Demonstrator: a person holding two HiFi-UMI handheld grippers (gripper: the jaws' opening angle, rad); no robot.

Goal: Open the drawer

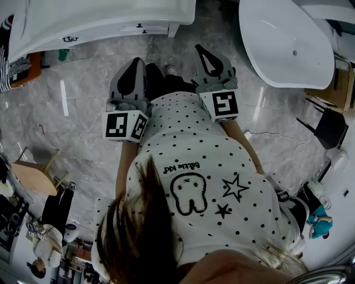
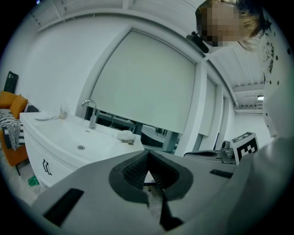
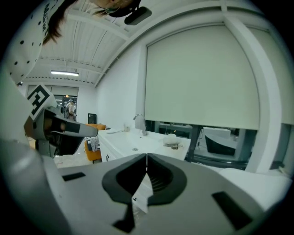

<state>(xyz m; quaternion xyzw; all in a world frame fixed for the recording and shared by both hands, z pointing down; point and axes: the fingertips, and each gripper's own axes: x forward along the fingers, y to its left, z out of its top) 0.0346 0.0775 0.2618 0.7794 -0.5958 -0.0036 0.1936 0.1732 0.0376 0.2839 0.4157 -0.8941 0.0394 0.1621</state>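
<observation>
Drawer well ahead, left claw closed

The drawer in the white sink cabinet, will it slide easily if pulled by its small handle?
Probably rigid: the drawer front looks like a hard, glossy white panel, so it should slide rather than flex. The dark handle is small and thin, so a grip may slip off it. The cabinet looks bulky and should stay put.

Bare floor ahead, white vanity beyond, bathtub crowding the right
</observation>
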